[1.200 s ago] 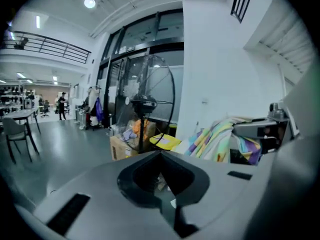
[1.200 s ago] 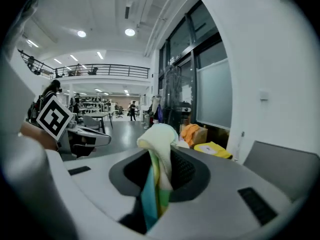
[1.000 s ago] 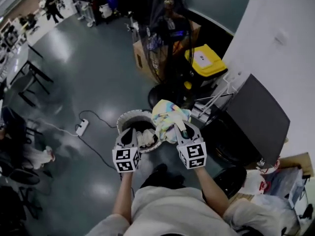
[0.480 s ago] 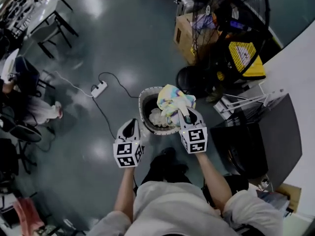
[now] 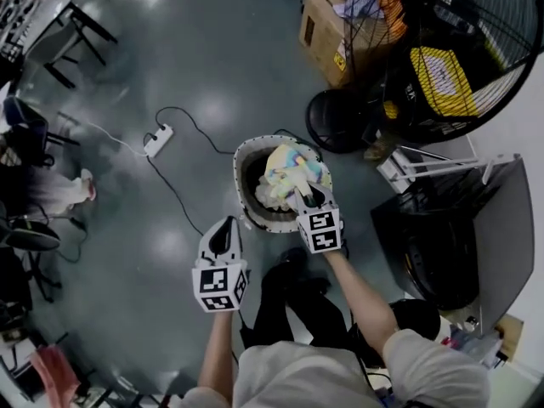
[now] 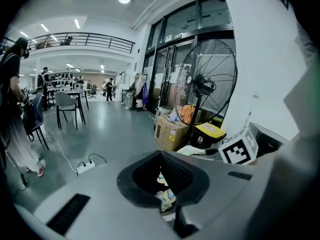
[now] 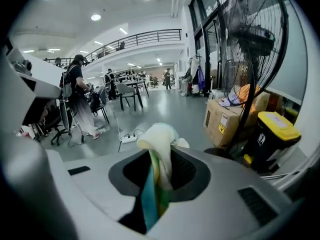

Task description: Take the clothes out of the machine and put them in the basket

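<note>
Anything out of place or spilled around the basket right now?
Nothing spilled. The pastel garment hangs from the right gripper over the basket. Only oddity: a power strip and its cable lie loose beside it.

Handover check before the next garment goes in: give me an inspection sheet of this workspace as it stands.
Surface: glossy grey floor.
Job's things: white basket holds clothes; pastel garment hangs over it; dark machine stands at the right.
Clutter: cardboard box, yellow-lidded bin, white rack.
Grippers: right gripper shut on the pastel garment; left gripper beside the basket, jaw tips together, no garment seen in it.
Cables: power strip on the floor, one cord running past the basket.
Surroundings: large floor fan; chairs and a person at the left.
</note>
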Demonstrator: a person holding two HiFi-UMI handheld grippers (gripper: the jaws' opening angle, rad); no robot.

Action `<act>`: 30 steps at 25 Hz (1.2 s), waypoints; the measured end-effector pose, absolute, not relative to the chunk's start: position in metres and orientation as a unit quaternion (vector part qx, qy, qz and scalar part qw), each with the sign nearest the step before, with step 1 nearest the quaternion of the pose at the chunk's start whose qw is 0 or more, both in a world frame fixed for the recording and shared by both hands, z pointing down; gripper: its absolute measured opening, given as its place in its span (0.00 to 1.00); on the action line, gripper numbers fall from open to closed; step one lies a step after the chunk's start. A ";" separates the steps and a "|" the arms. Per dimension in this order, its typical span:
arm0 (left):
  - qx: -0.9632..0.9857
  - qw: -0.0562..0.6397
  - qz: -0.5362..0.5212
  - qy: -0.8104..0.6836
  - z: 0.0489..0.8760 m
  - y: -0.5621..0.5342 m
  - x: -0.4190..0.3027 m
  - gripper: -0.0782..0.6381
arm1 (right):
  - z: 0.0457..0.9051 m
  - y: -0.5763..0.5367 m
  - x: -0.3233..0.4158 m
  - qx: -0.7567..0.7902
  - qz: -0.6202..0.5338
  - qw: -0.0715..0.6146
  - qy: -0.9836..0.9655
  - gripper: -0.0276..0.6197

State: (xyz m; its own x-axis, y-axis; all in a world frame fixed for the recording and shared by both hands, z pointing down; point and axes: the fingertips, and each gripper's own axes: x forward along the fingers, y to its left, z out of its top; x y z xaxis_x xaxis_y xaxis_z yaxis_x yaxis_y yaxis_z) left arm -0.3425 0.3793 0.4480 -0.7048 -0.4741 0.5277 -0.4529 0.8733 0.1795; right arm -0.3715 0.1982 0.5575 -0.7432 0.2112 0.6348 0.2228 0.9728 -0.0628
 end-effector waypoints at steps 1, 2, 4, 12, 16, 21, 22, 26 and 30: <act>0.249 0.292 -0.019 -0.923 0.452 0.382 -0.343 0.13 | 0.571 0.201 -0.377 -0.114 -0.004 0.344 -0.932 0.18; 0.248 0.294 -0.020 -0.923 0.457 0.385 -0.344 0.13 | 0.584 0.203 -0.383 -0.112 0.002 0.349 -0.930 0.18; 0.245 0.299 -0.020 -0.922 0.467 0.389 -0.344 0.13 | 0.609 0.209 -0.393 -0.111 0.011 0.359 -0.927 0.19; 0.248 0.311 -0.023 -0.917 0.494 0.390 -0.337 0.13 | 0.644 0.227 -0.427 -0.157 0.027 0.348 -0.924 0.50; 0.261 0.308 -0.021 -0.915 0.486 0.379 -0.337 0.13 | 0.625 0.219 -0.407 -0.150 0.023 0.341 -0.928 0.43; 0.290 0.299 -0.019 -0.909 0.472 0.354 -0.341 0.13 | 0.578 0.193 -0.370 -0.112 0.032 0.321 -0.940 0.21; 0.299 0.298 -0.017 -0.907 0.468 0.347 -0.341 0.13 | 0.568 0.187 -0.362 -0.103 0.034 0.316 -0.943 0.17; 0.347 0.290 -0.009 -0.892 0.448 0.302 -0.337 0.13 | 0.520 0.154 -0.327 -0.068 0.041 0.292 -0.953 0.09; 0.409 0.276 0.006 -0.870 0.423 0.239 -0.336 0.13 | 0.466 0.106 -0.291 -0.018 0.052 0.265 -0.963 0.08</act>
